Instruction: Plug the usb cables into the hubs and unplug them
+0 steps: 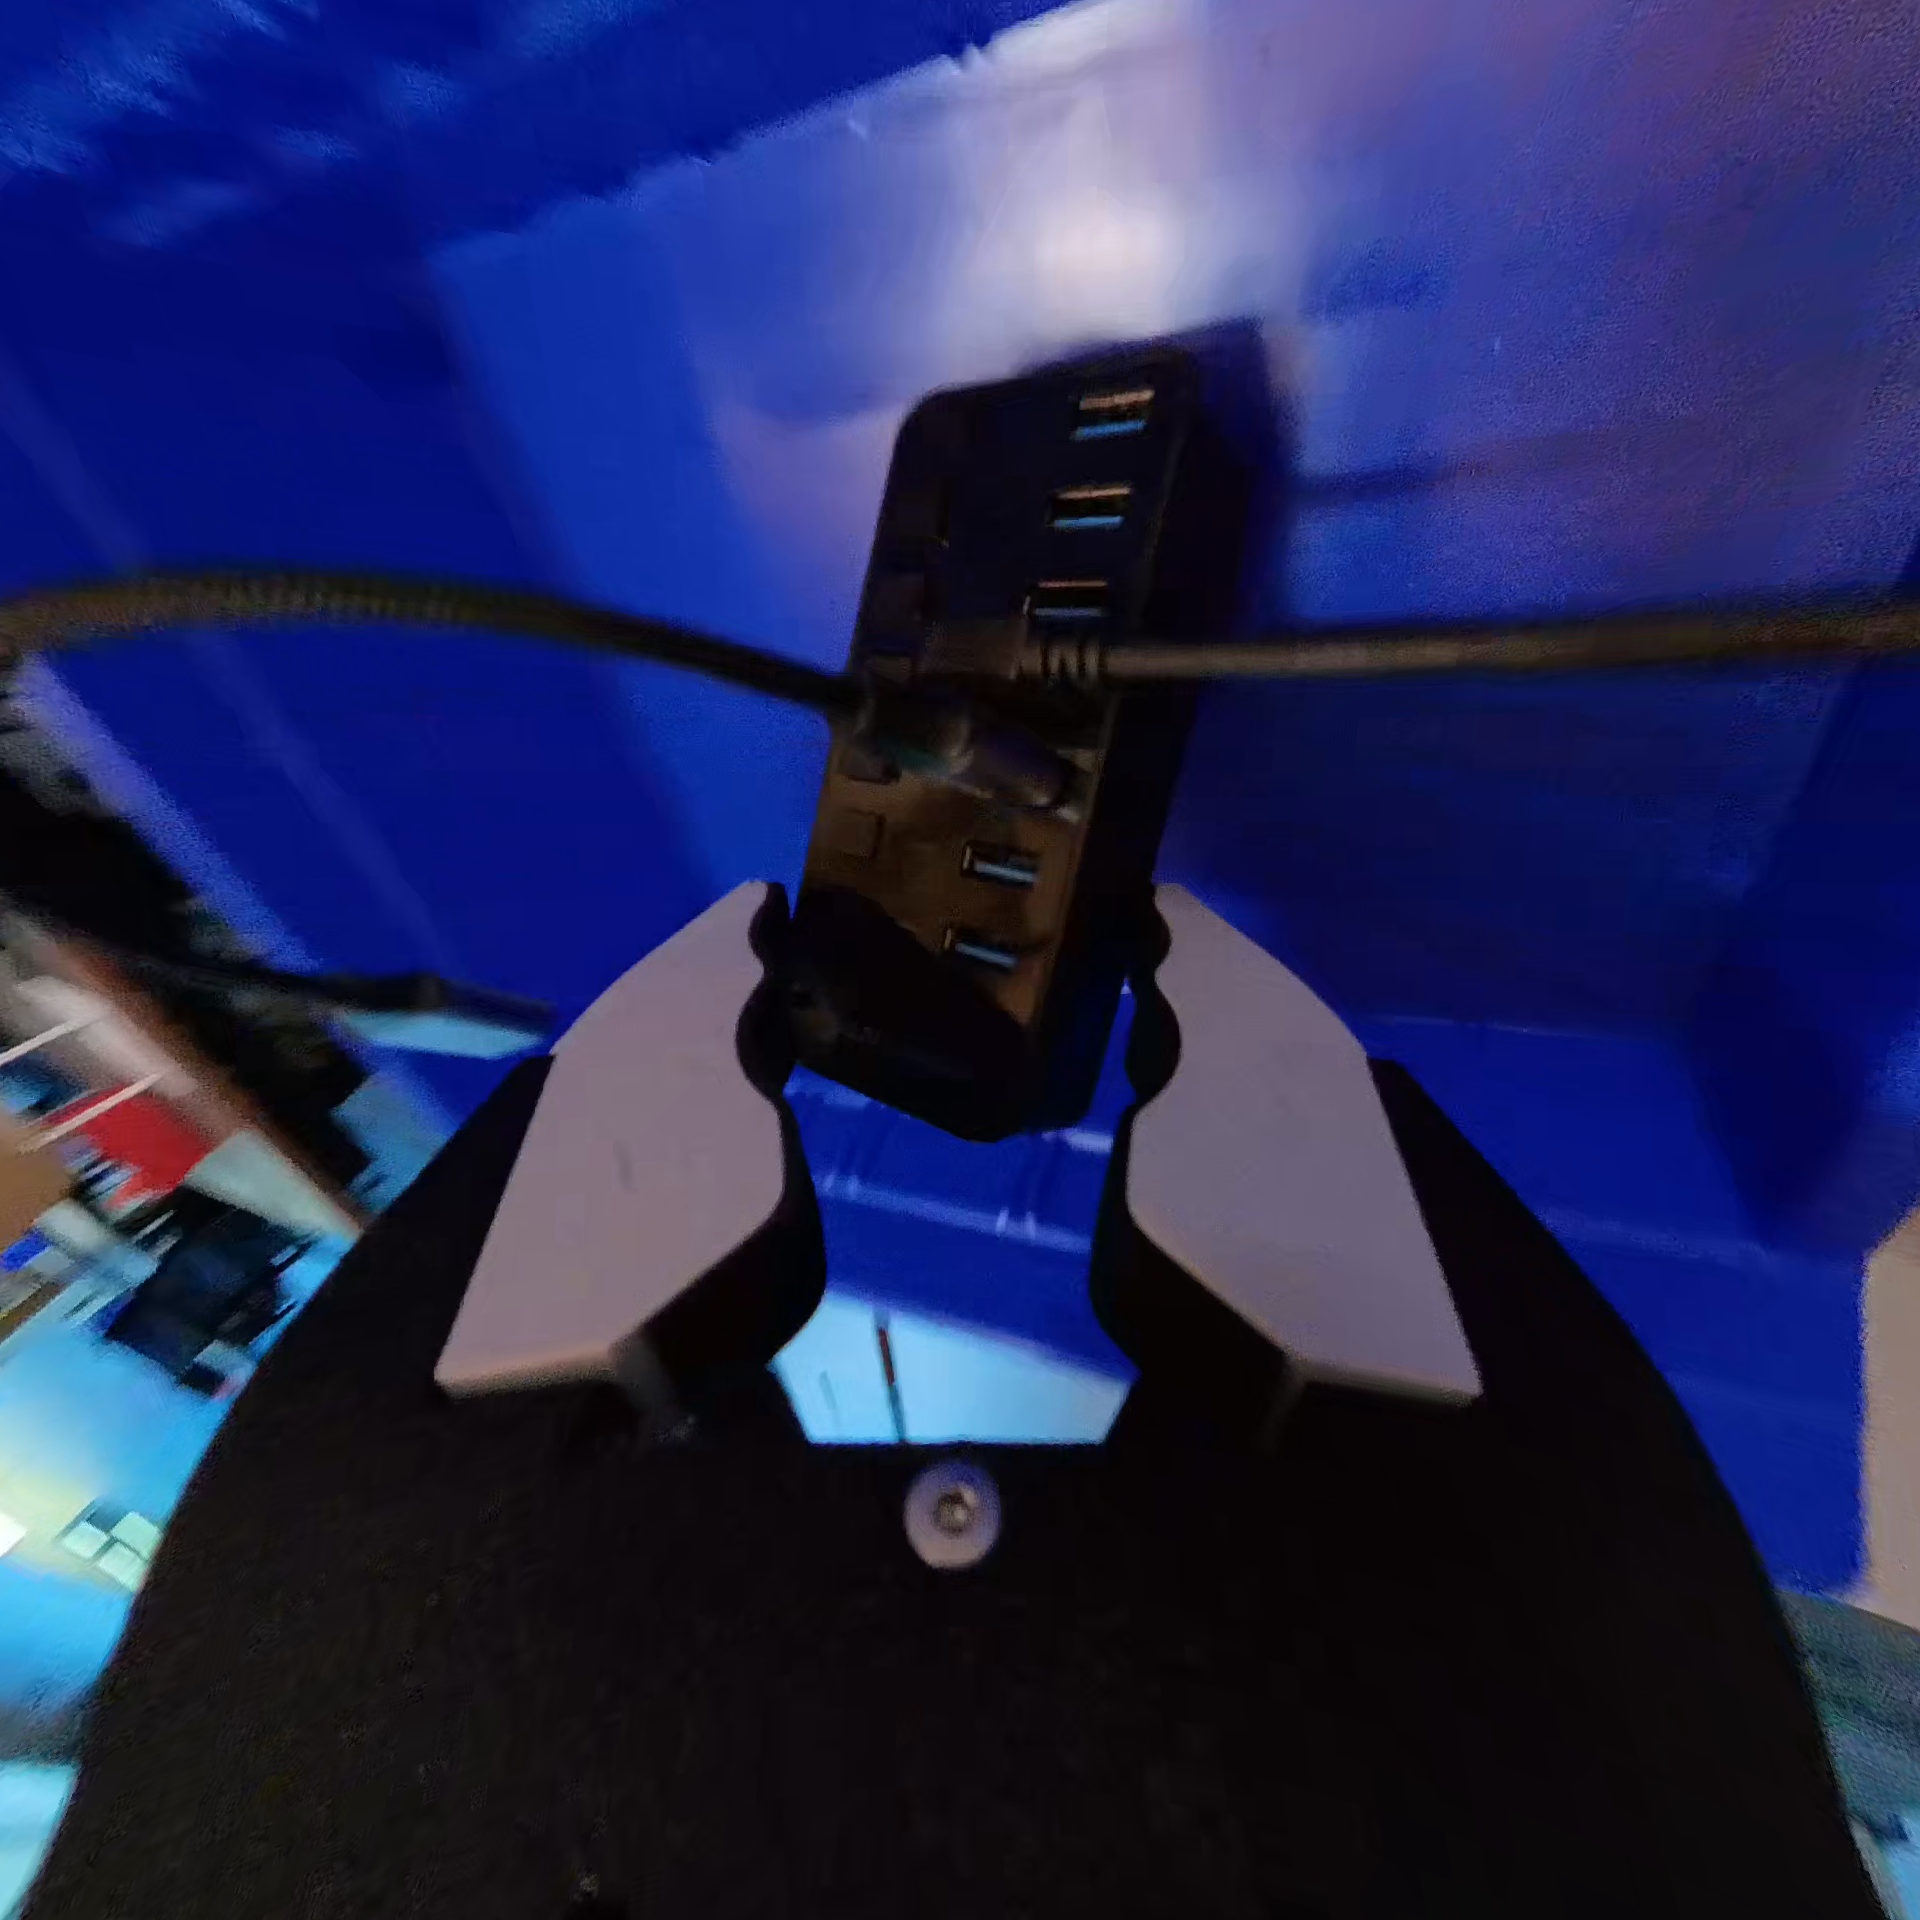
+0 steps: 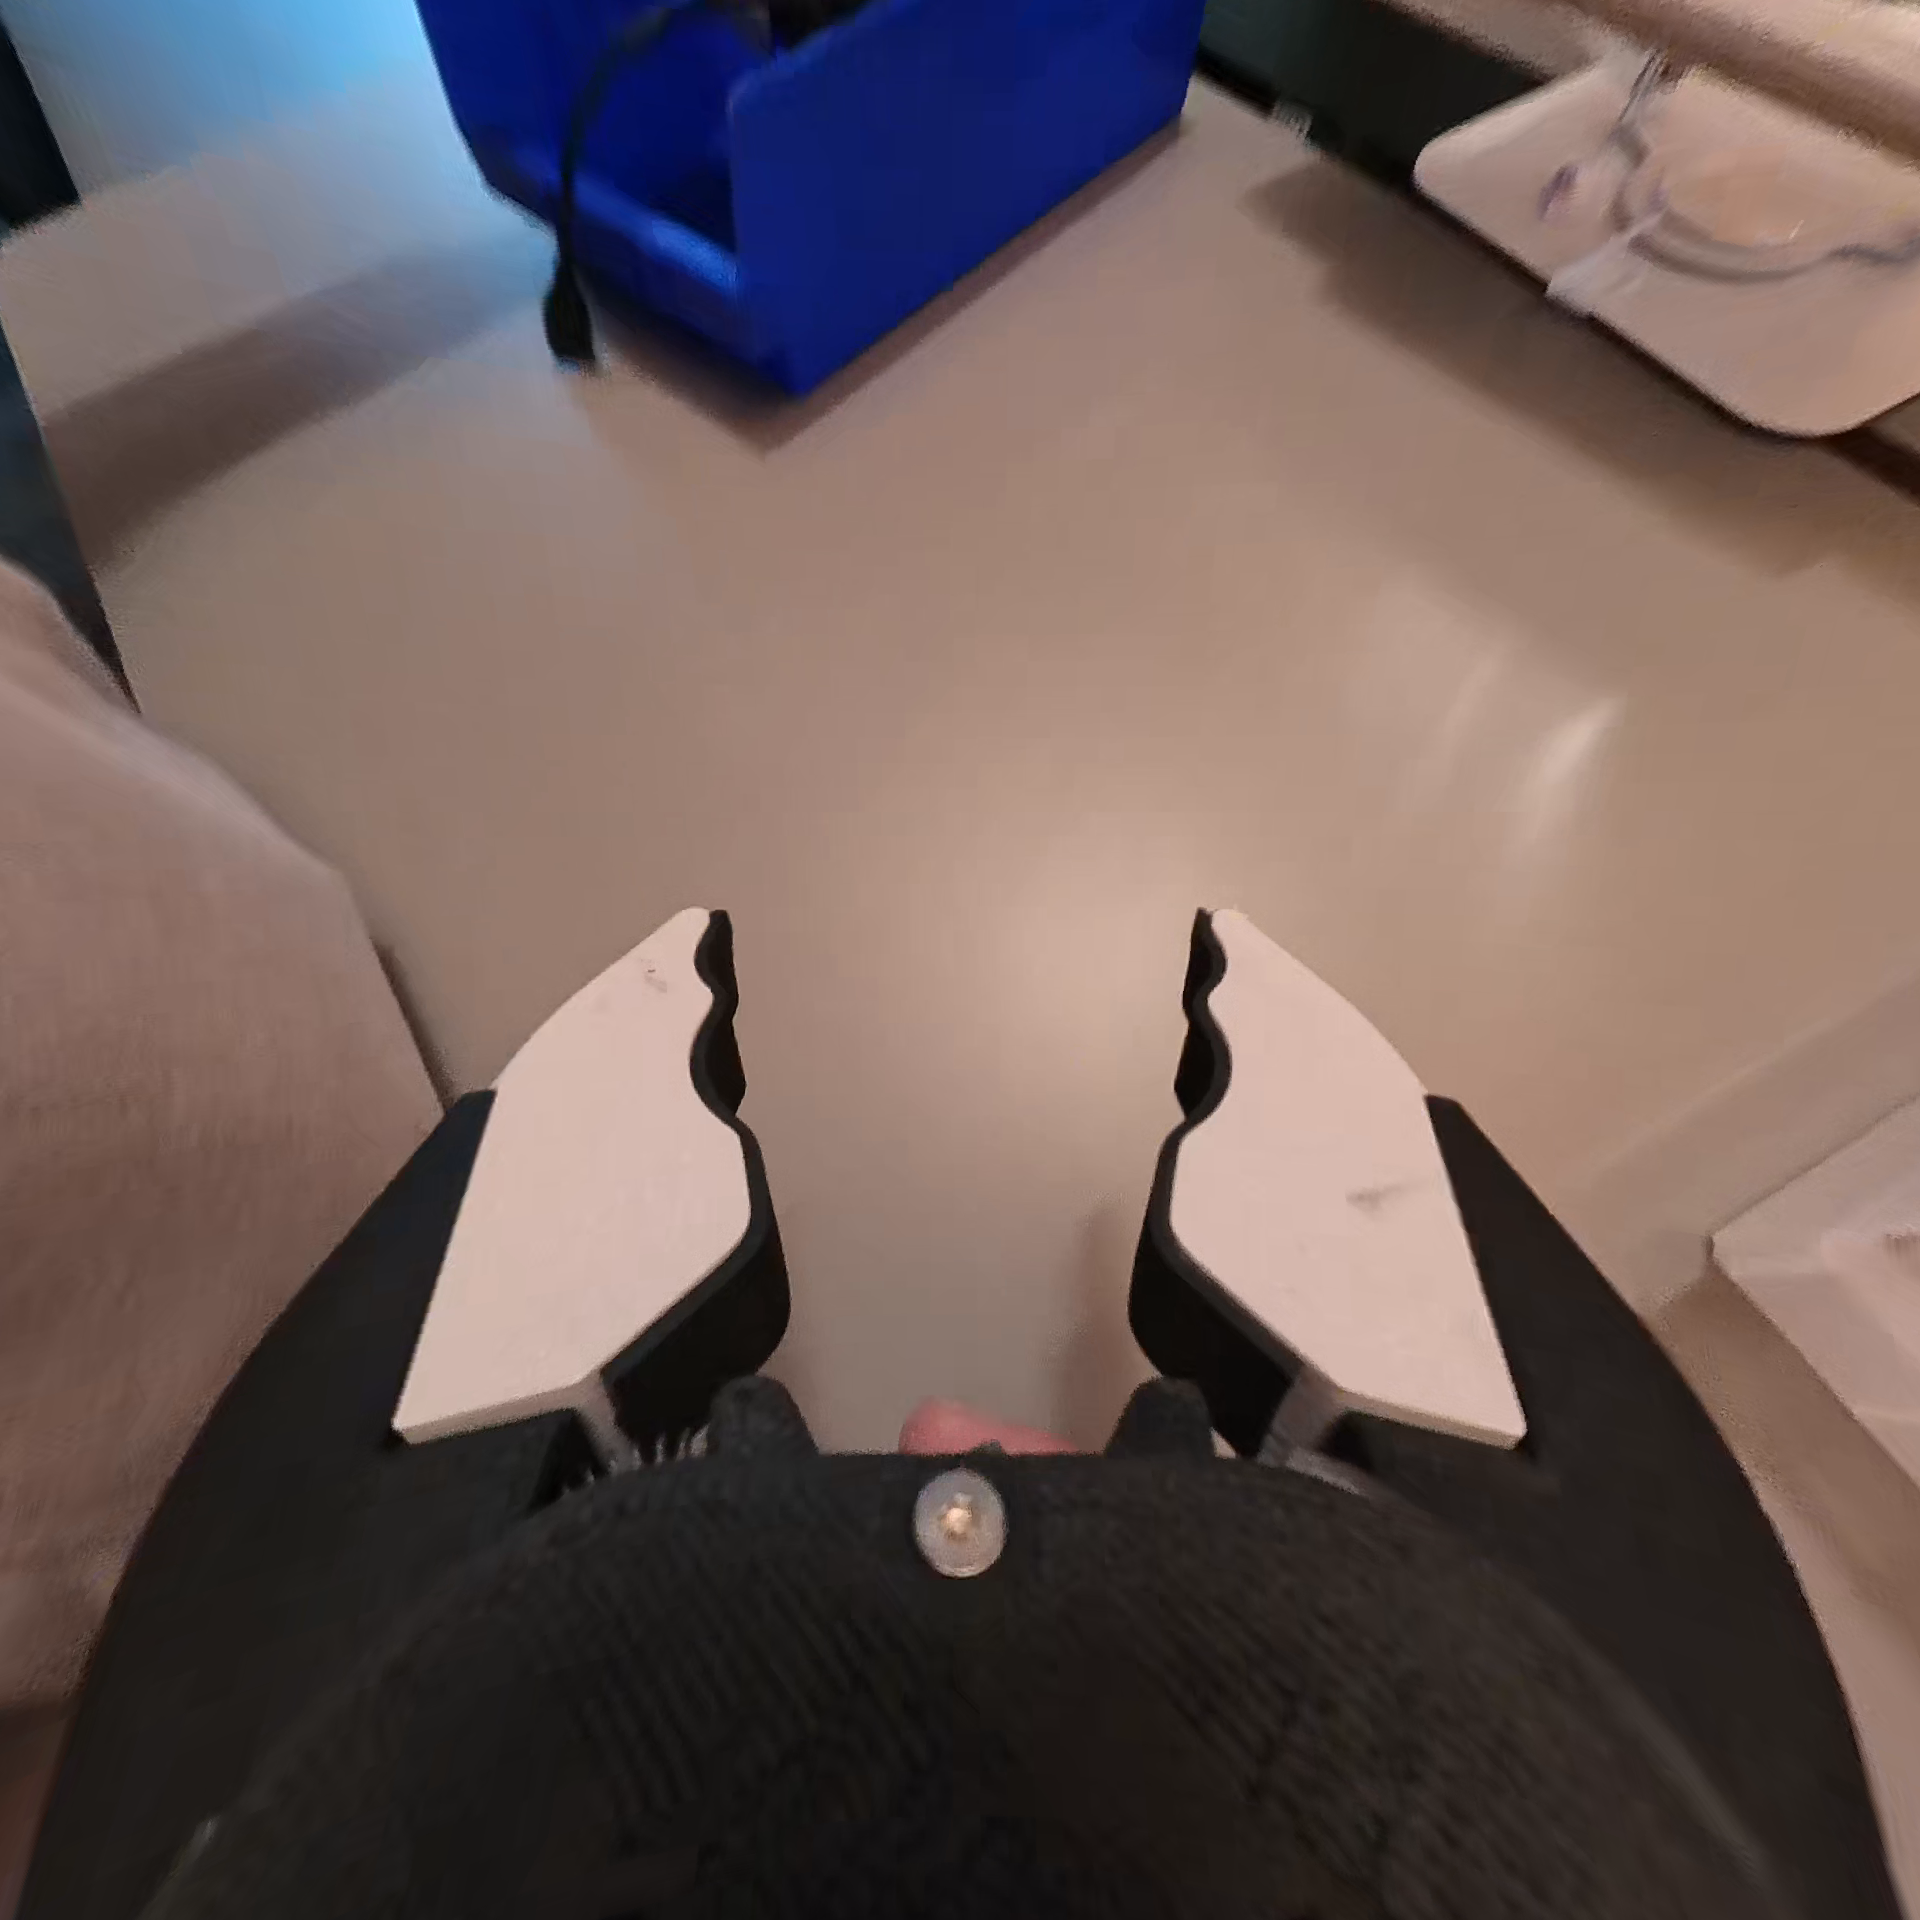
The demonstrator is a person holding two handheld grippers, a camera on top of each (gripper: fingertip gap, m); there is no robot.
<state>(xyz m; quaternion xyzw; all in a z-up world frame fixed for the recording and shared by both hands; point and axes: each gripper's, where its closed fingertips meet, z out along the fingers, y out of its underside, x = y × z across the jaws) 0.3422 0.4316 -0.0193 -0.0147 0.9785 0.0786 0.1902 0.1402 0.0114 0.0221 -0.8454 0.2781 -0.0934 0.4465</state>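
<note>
In the left wrist view my left gripper [image 1: 961,935] is shut on the near end of a black USB hub [image 1: 1023,665] with several blue ports. It holds the hub upright in front of a blue bin's inside wall [image 1: 1507,935]. Two black cables cross the hub's middle: a braided one [image 1: 364,608] runs off left and a smooth one [image 1: 1507,649] runs off right. Whether they are plugged in is blurred. In the right wrist view my right gripper [image 2: 961,935] is open and empty above the beige table [image 2: 987,675].
A blue bin [image 2: 883,197] stands at the table's far side with a black cable [image 2: 571,239] hanging over its front. A white tray with clear plastic [image 2: 1704,229] lies far right. A beige sleeve [image 2: 156,987] fills the left edge. A white object [image 2: 1849,1288] sits near right.
</note>
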